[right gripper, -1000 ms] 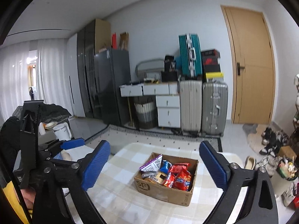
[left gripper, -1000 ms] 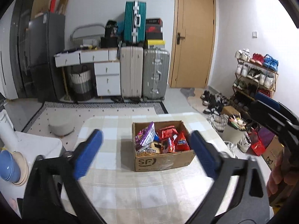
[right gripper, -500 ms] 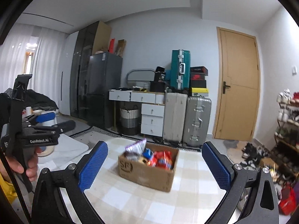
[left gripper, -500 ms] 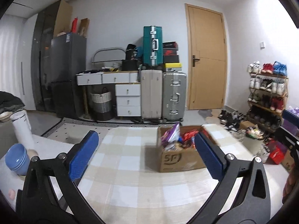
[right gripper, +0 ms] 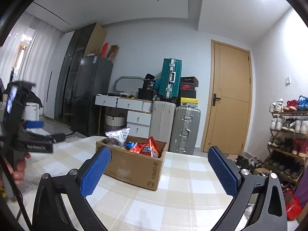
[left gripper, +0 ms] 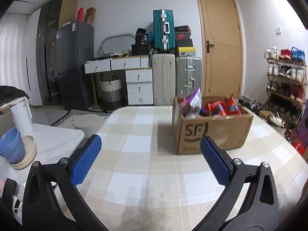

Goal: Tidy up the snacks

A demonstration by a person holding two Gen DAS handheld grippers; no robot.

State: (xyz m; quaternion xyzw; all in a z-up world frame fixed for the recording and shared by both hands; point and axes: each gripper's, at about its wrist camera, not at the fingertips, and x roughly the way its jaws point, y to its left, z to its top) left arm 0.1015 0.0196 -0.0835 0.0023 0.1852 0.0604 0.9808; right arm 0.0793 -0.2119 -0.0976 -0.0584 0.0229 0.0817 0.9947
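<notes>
A brown cardboard box [left gripper: 211, 132] [right gripper: 134, 165] stands on the checked table [left gripper: 146, 165], packed with snack bags: a purple one [left gripper: 191, 104] [right gripper: 118, 133] sticking up at its left end and red ones [left gripper: 225, 105] [right gripper: 149, 148] to the right. My left gripper [left gripper: 151, 156] hovers low over the table just short of the box, open and empty. My right gripper [right gripper: 158, 166] is also open and empty, with the box between and beyond its blue pads. In the right wrist view the left gripper [right gripper: 33, 130] shows at the left edge, held by a hand.
A white side table [left gripper: 55, 142] at the left carries blue bowls [left gripper: 11, 146] and a white kettle [left gripper: 21, 115]. Suitcases [left gripper: 165, 80], a drawer desk [left gripper: 134, 77] and a fridge [left gripper: 75, 65] line the back wall. A shoe rack [left gripper: 284, 86] stands right.
Both grippers have dropped lower and come nearer the table, and both views have tilted up from looking down into the box to seeing it side-on. Neither gripper has closed.
</notes>
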